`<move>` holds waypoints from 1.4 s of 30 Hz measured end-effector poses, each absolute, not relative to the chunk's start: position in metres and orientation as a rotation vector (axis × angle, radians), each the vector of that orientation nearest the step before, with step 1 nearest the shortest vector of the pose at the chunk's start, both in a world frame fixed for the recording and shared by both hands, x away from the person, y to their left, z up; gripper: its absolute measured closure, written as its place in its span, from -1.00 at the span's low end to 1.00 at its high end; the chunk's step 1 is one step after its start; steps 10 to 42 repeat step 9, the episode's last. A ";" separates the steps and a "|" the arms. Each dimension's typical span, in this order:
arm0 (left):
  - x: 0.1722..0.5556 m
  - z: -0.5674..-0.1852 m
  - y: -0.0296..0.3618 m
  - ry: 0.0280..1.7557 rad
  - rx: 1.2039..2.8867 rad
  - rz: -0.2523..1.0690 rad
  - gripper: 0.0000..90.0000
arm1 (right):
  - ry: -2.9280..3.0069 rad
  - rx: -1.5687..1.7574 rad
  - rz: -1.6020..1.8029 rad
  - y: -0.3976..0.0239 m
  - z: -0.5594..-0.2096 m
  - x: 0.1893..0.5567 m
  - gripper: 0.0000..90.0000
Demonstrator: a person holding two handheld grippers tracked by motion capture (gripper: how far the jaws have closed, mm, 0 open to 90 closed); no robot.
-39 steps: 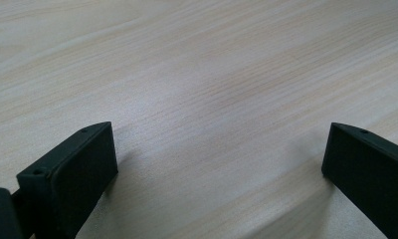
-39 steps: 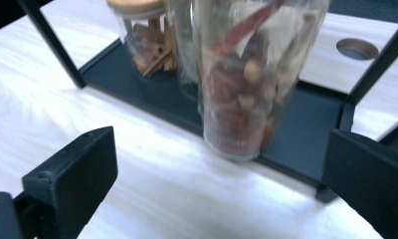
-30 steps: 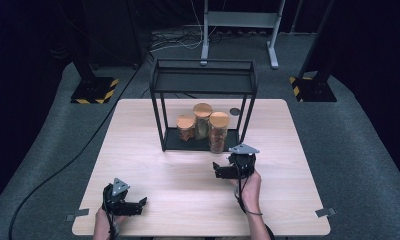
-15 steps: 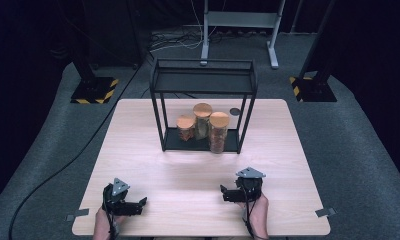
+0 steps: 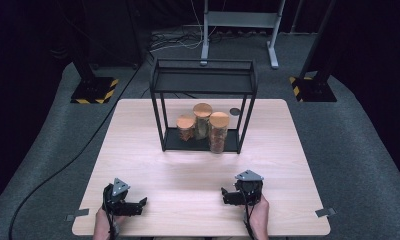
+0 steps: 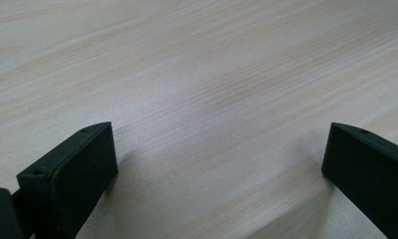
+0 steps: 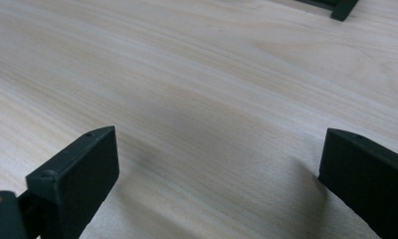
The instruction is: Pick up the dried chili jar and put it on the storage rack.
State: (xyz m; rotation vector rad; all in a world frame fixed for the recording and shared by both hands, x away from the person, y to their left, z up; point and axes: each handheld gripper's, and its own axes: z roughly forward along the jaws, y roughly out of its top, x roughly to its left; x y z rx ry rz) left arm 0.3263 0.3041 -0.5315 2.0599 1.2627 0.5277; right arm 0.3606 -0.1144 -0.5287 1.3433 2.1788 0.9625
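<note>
On the pale wood-grain table (image 5: 153, 150) stands a black metal wire-frame shelf rack (image 5: 203, 80), its long axis running left to right. On its bottom tier three upright cylindrical glass jars with round cork lids cluster together: a short jar (image 5: 186, 128), a tall middle jar (image 5: 202, 120) and a tall right jar (image 5: 219, 131). No label is legible. The left claw (image 5: 140, 204) and right claw (image 5: 224, 195) lie near the front edge, well apart, both spread wide and empty, jaws pointing inward.
</note>
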 end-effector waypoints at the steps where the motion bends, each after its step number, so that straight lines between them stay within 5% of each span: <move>1: 0.326 -0.532 0.304 1.262 2.059 0.529 -1.00 | 2.194 1.341 0.931 -0.113 -0.529 0.361 -0.99; 42: 0.326 -0.532 0.304 1.263 2.057 0.528 -1.00 | 2.221 1.312 0.929 -0.113 -0.530 0.362 -1.00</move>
